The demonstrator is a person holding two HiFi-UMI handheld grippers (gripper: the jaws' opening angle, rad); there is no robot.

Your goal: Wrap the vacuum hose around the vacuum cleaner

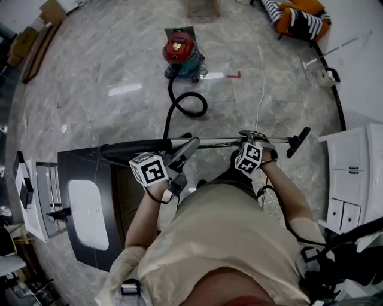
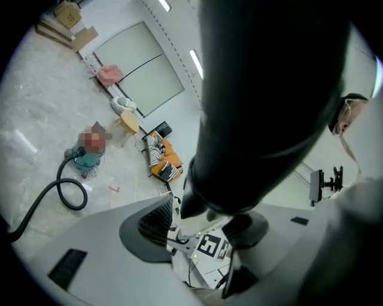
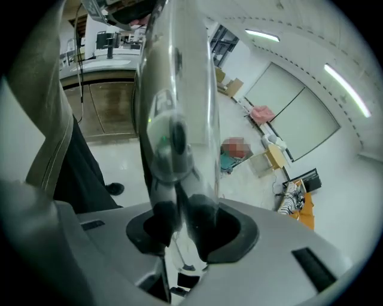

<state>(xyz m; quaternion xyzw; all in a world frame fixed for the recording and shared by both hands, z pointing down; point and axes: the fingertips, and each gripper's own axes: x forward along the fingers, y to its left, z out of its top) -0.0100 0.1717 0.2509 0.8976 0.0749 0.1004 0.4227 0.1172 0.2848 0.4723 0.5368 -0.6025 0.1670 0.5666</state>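
The red and teal vacuum cleaner (image 1: 181, 54) stands on the marble floor ahead of me. Its black hose (image 1: 187, 107) loops once on the floor and rises to my hands. My left gripper (image 1: 182, 156) has the hose's thick black end (image 2: 263, 101) between its jaws, and a thin gap shows beside the left pad (image 2: 157, 224). My right gripper (image 1: 257, 138) is shut on the shiny metal wand (image 3: 176, 89), which is held level and ends in a black nozzle (image 1: 297, 142). The cleaner also shows small in the left gripper view (image 2: 88, 158) and the right gripper view (image 3: 230, 158).
A dark table with a white panel (image 1: 90, 209) stands close at my left. White drawers (image 1: 350, 179) stand at my right. A white cable (image 1: 261, 83) runs over the floor. Orange and striped bags (image 1: 299, 18) lie at the far right, cardboard (image 1: 36, 42) at the far left.
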